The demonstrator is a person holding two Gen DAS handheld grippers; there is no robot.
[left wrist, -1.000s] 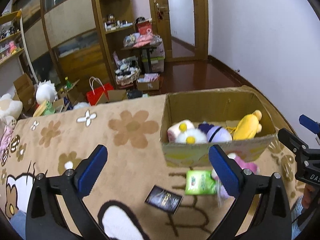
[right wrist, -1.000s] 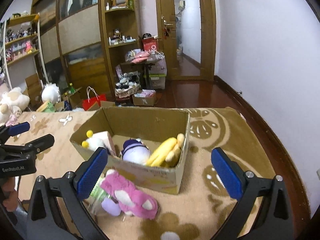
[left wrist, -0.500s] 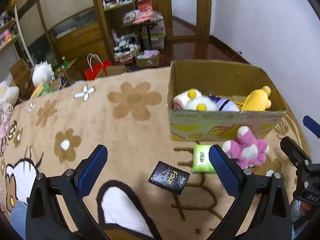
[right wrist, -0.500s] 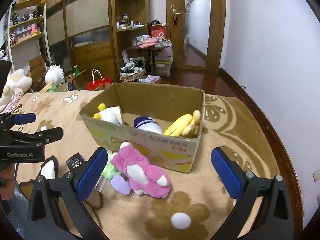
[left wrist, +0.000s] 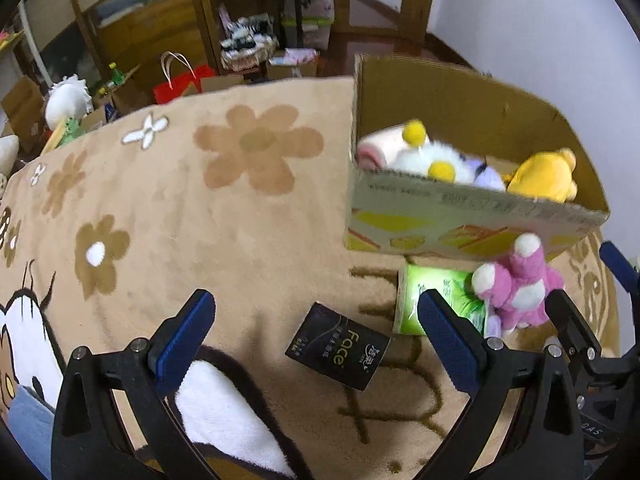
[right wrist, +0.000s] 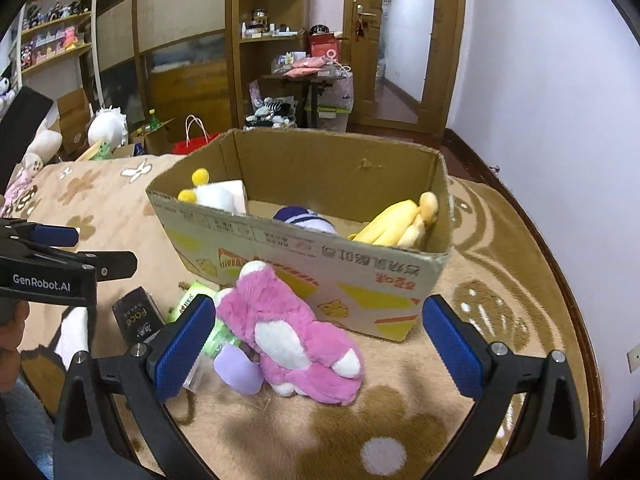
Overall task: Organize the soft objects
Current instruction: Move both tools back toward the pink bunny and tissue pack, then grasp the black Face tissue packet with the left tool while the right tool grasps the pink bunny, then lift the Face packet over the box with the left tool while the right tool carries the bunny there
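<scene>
Our left gripper [left wrist: 316, 344] has its blue-padded fingers [left wrist: 182, 340] spread wide w/ nothing between them; it hangs over the rug [left wrist: 224, 216], above a black tissue pack [left wrist: 338, 346] lying flat there. Our right gripper [right wrist: 318, 350] is spread wide too, holding nothing, and hangs over the pink plush toy [right wrist: 292, 334]. In the right wrist view the left gripper [right wrist: 56, 264] shows at the left edge, w/ part of a hand [right wrist: 10, 334] below it.

The pink toy [left wrist: 516, 288] lies on its side on the rug, right up against the front wall of the cardboard box [right wrist: 328, 268], outside it. Just beside the toy, on the left-gripper side, there's a green tissue pack [left wrist: 434, 300] and a small lilac item [right wrist: 238, 370]; the lilac one touches the toy, and we can't tell what it is. The black pack [right wrist: 138, 316] sits near these but apart from the box.

Inside the box [left wrist: 460, 216]: a white plush w/ yellow pom-poms [left wrist: 428, 156] at one end next to a pink-and-white soft thing [left wrist: 374, 148], a purple-and-white plush [right wrist: 304, 216] in the middle, a yellow plush [right wrist: 396, 222] leaning into the far corner.

Beyond the rug: wooden shelves [right wrist: 264, 20], a red bag [left wrist: 176, 84], a door [right wrist: 372, 40], more plush toys [right wrist: 106, 126] by the far wall.
</scene>
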